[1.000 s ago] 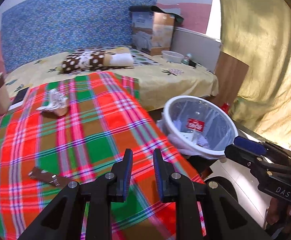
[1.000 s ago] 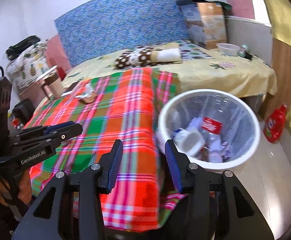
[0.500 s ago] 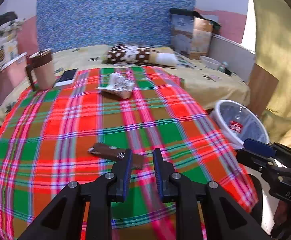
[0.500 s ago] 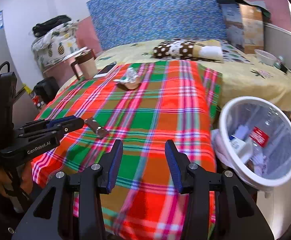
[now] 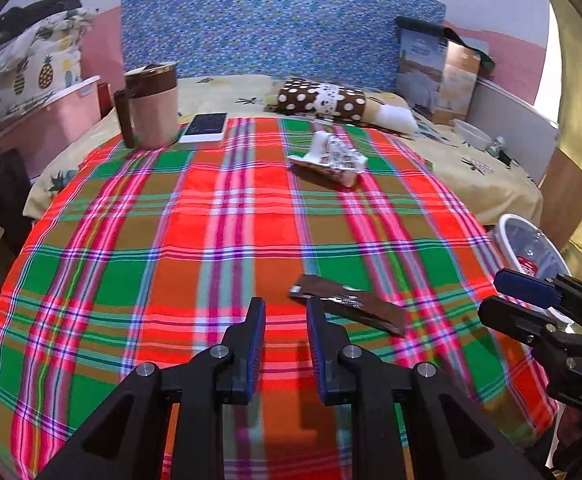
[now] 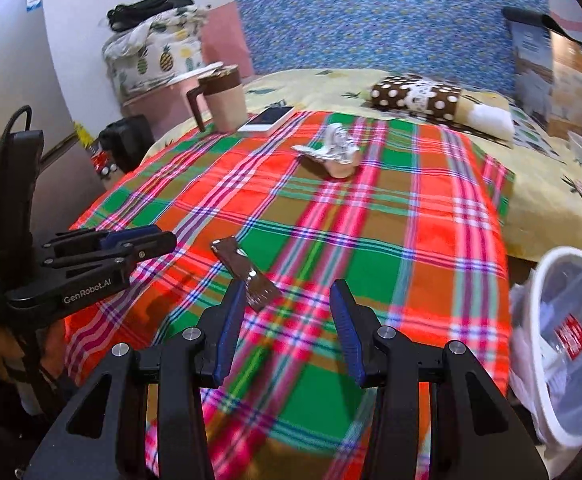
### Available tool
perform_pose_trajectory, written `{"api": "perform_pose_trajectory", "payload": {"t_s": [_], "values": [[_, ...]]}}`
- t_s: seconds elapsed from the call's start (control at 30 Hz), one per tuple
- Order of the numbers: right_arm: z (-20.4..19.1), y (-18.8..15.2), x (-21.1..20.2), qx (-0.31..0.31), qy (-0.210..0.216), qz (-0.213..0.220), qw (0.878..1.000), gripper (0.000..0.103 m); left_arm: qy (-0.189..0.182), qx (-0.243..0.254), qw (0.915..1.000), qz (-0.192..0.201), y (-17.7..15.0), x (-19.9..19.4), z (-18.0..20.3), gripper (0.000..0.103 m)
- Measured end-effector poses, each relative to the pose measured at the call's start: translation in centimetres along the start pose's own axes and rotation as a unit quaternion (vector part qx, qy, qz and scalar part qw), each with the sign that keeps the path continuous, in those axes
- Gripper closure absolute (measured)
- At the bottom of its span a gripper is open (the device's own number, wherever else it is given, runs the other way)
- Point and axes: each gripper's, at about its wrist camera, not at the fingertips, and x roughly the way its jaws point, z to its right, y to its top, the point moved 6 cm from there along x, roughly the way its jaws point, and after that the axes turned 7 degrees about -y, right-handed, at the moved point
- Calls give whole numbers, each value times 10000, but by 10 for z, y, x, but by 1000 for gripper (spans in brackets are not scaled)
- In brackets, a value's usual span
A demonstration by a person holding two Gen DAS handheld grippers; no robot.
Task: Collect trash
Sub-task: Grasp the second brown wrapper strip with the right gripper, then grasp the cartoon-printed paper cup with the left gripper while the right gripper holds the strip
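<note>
While both my claws, left gripper and right gripper, gape empty, the flat brown foil wrapper and the crumpled silver foil wrapper lie uncollected, well apart from the white round lined bin already holding some trash.

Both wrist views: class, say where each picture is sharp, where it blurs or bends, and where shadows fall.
Left wrist view: the mug is sharp; the plaid cloth smears near the lens; fisheye bends its stripes. Right wrist view: the crumpled wrapper is clear, the bin smeared; the left gripper shadows the cloth.
</note>
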Motion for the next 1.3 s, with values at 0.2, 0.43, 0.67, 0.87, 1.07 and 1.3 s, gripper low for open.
{"api": "perform_pose_trajectory", "payload": {"t_s": [0.2, 0.43, 0.67, 0.87, 1.07, 1.3], "values": [[-16, 2, 24, -307, 147, -265, 9991, 57, 82, -184, 9998, -18, 2, 2, -24, 82], [-37, 3, 48, -723, 353, -576, 9951, 57, 121, -315, 9994, -37, 5, 6, -40, 82], [-34, -1, 46, -633, 318, -662, 9953, 82, 121, -320, 9994, -76, 9, 11, -43, 82], [-11, 4, 33, -256, 95, -461, 9986, 82, 70, -207, 9997, -65, 18, 15, -35, 82], [16, 3, 19, 103, -159, -338, 9992, 82, -21, 31, 10000, -21, 34, 20, -15, 82], [43, 3, 13, 381, -380, -248, 9982, 82, -127, 285, 9995, -33, 54, 33, 7, 81]]}}
